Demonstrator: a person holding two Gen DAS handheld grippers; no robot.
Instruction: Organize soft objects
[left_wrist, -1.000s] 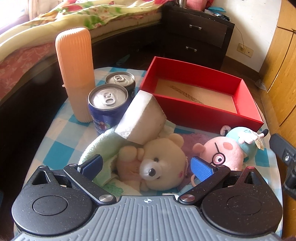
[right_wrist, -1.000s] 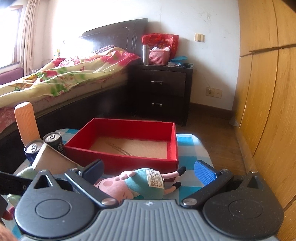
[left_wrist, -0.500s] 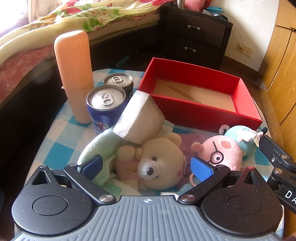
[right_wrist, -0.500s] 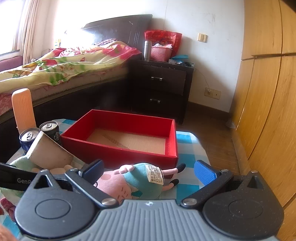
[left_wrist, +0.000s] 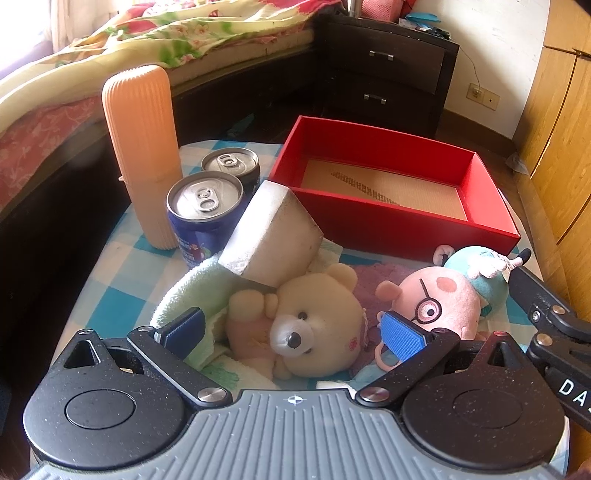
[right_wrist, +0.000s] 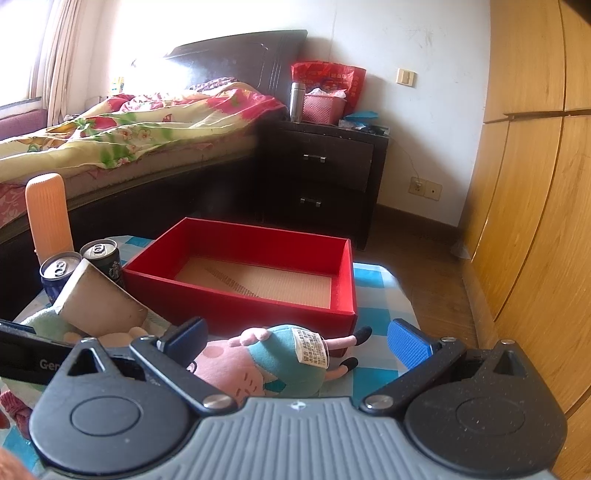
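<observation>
Cans and a ribbed orange tube stand far off to the left of my left gripper, hard things I judge should stay where they are. Nearer, a pale foam block leans over the green towel, its low corner touching the cream teddy bear. That bear lies right between my left jaws, which are spread wide with a blue pad on either side of its head and nothing pinched yet. To take it well, I would sink lower so the pads meet the plump head rather than an ear, close gently, and draw back before lifting, since the block may tip once its support goes.

Right of the bear, just past my left gripper's right pad, lies the pink pig plush. My right gripper straddles it, jaws spread just as wide, the pig's teal dress and paper tag lying between them, unpinched. I would centre on the body, not the thin legs, and squeeze until the stuffing resists.

Ahead of both sits the red box, empty, its near wall beside the pig; each toy must clear that rim.
</observation>
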